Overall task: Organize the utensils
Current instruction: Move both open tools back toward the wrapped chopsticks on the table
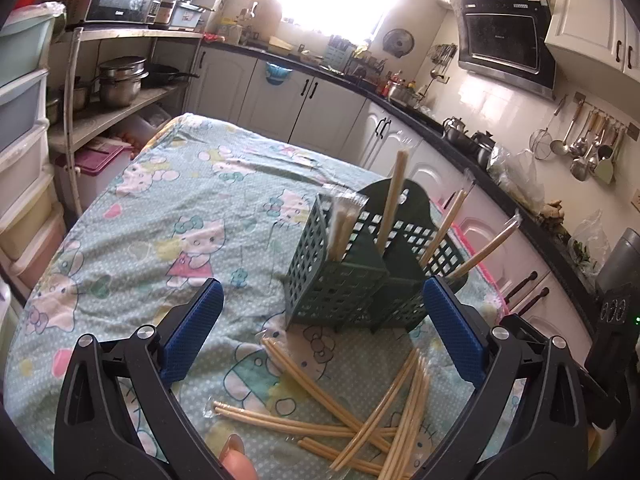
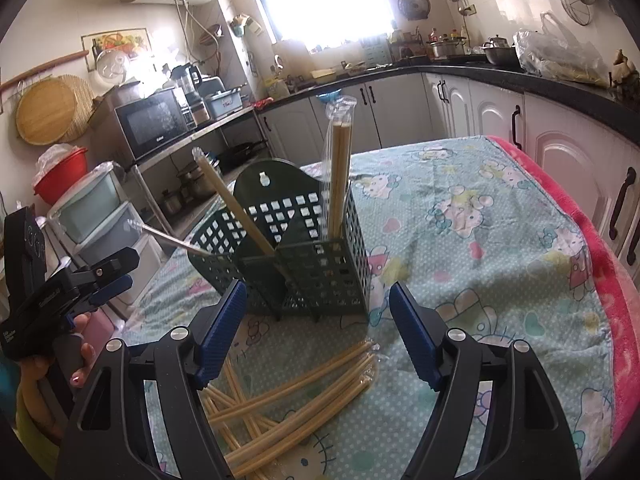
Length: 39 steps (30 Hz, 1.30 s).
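Here, the left gripper (image 1: 320, 332) and right gripper (image 2: 316, 332) hover with jaws apart, empty, over wrapped chopsticks (image 2: 296, 404) beside a green holder (image 2: 316, 264) on the table (image 2: 480, 280).

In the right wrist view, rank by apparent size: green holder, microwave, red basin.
1. green holder, though nearness inflates it
2. microwave
3. red basin, partly hidden, so its place after the microwave is unsure

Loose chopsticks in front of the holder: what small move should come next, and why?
Probably lower the right gripper onto one wrapped pair in the chopstick pile. Both grippers stand open and empty, while the green holder already has a few pairs upright.
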Each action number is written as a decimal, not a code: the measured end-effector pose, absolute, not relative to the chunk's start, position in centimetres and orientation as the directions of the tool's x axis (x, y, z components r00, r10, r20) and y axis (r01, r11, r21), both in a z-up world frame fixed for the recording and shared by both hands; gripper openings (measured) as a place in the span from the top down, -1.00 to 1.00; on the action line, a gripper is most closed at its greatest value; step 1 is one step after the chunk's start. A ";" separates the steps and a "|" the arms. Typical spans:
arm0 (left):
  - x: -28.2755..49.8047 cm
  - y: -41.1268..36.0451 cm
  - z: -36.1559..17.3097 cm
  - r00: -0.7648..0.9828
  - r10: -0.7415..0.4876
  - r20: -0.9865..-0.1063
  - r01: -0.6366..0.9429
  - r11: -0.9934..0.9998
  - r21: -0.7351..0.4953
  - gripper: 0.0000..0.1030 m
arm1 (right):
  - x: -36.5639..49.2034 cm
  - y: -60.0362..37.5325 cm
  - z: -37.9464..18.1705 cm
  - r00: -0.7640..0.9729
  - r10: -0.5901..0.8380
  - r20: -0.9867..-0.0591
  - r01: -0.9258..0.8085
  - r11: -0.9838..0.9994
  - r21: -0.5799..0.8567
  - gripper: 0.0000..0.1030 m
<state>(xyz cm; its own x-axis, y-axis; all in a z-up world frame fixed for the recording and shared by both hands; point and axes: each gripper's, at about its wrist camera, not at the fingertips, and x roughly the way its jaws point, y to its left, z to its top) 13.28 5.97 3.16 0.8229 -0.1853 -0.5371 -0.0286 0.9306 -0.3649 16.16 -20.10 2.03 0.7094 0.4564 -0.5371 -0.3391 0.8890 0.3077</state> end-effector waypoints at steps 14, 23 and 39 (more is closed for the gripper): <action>13.4 6.3 0.0 0.776 -0.178 -0.605 -0.068 0.930 -0.361 -0.79 | 15.7 -19.6 -1.2 0.642 0.453 -0.618 -0.342 0.891 0.297 -0.38; 13.8 6.0 -2.2 0.735 -0.179 -0.654 -0.084 0.933 -0.350 -0.79 | 15.5 -19.4 -2.8 0.604 0.452 -0.656 -0.342 0.891 0.299 -0.33; 15.1 4.7 -4.3 0.690 -0.190 -0.698 -0.072 0.942 -0.328 -0.79 | 17.9 -19.0 -5.5 0.555 0.418 -0.719 -0.315 0.906 0.283 -0.17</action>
<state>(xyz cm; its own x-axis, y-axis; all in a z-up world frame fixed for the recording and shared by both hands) 15.13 4.69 -4.26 0.6905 -0.1901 -0.6979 -0.0718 0.9421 -0.3277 17.93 -19.05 -5.45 0.5553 0.4180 -0.7189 -0.3149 0.9058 0.2834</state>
